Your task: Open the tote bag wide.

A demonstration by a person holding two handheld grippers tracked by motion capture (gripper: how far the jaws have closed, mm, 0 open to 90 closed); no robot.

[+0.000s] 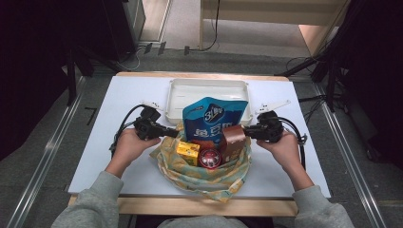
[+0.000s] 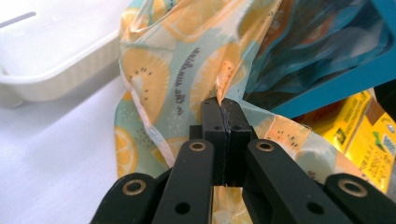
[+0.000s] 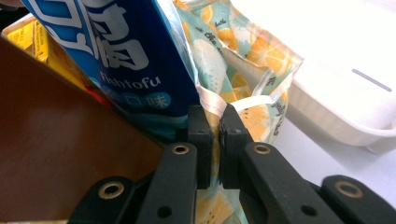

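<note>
A citrus-print fabric bag (image 1: pixel 209 175) lies open at the table's front middle, holding a blue fish tofu pouch (image 1: pixel 214 121), a brown box (image 1: pixel 233 140), a yellow box (image 1: pixel 188 153) and a red round tin (image 1: pixel 209 158). My left gripper (image 1: pixel 177 132) is shut on the bag's left rim; in the left gripper view its jaws pinch the printed fabric (image 2: pixel 187 70) at the gripper's tips (image 2: pixel 220 105). My right gripper (image 1: pixel 247 131) is shut on the bag's right rim, and the right gripper view has its jaws (image 3: pixel 215 114) clamped on the fabric edge (image 3: pixel 243 88) beside the blue pouch (image 3: pixel 121 51).
A white empty tray (image 1: pixel 207 88) stands just behind the bag, close to both grippers. The white tabletop (image 1: pixel 109 123) has free room left and right of the bag. Dark stands and cables flank the table.
</note>
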